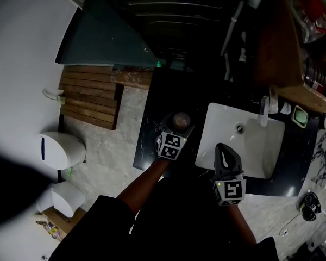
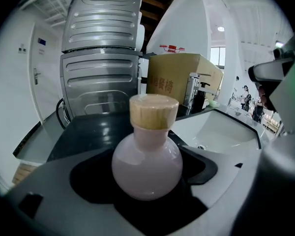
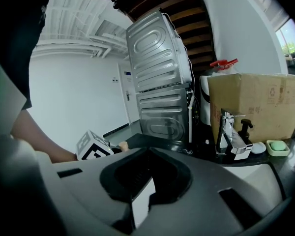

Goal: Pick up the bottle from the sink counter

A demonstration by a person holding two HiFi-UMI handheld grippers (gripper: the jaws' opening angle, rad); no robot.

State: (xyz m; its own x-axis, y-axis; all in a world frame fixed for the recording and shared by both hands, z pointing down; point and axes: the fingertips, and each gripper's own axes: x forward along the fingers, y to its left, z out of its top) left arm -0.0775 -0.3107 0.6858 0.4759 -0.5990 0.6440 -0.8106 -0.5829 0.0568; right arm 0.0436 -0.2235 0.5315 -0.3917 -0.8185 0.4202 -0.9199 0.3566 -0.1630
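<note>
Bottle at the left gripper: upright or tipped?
Upright. In the left gripper view the bottle stands with its wooden stopper straight above the round body, which sits between the jaws.

The left gripper (image 1: 176, 127) gripped the bottle (image 1: 180, 122) above the black counter (image 1: 151, 113), between the counter's left edge and the white sink (image 1: 261, 148). The right gripper (image 1: 223, 150), its jaws drawn together, hung over the sink's near left corner. A faucet (image 1: 264, 109) stood at the sink's far edge.
</note>
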